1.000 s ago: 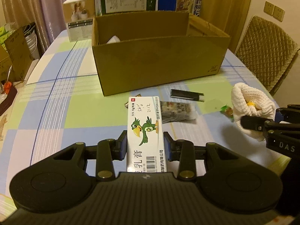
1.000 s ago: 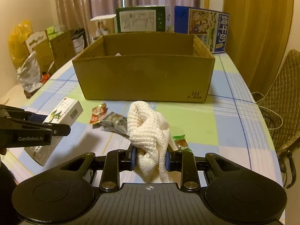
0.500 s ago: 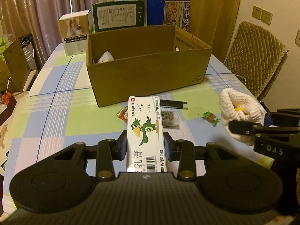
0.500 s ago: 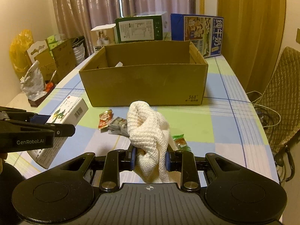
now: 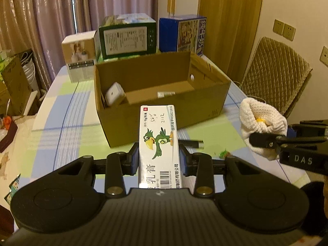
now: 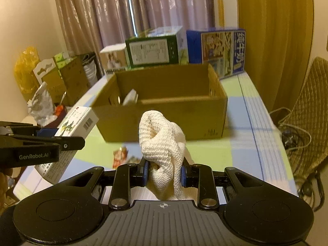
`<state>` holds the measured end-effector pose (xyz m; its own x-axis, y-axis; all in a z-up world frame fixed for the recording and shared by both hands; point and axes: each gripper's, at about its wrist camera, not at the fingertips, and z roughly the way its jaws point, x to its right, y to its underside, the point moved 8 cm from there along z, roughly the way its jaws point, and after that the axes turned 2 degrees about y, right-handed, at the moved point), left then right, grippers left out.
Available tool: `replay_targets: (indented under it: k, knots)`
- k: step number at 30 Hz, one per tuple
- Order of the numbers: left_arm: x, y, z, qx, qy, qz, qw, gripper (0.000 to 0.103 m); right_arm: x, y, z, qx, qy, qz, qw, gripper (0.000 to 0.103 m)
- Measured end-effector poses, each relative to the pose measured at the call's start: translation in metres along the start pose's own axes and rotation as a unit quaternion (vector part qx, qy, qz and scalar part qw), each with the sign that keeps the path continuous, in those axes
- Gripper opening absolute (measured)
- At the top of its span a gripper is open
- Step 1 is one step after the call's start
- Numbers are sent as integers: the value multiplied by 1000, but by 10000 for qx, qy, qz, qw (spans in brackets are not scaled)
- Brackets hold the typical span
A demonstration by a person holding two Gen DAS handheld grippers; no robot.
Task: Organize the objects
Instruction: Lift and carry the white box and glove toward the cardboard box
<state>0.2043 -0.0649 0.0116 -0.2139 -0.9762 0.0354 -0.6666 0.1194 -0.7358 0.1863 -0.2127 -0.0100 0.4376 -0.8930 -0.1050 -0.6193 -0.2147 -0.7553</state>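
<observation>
Left wrist view: my left hand-held gripper (image 5: 159, 160) is clamping the white parrot-printed medicine carton (image 5: 158, 145), held in the air short of the open brown cardboard box (image 5: 164, 110) on the checked worktop (image 5: 61, 127).

Right wrist view: my right hand-held gripper (image 6: 163, 171) is pinching the white knitted cloth bundle (image 6: 162, 141). Step in hand, I judge: carrying both to the box. Next: clearing the near wall, then releasing inside.

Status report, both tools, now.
Left tool shut on white parrot-print medicine carton. Right tool shut on white knitted cloth. Open brown cardboard box ahead, nothing blocking.
</observation>
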Motion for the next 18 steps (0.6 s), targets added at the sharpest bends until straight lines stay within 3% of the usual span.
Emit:
replay_targets:
  k: [18]
  knots:
    - [-18, -66, 23, 52, -16, 174, 9998, 33, 18, -87, 23, 178, -46, -109, 9998, 26]
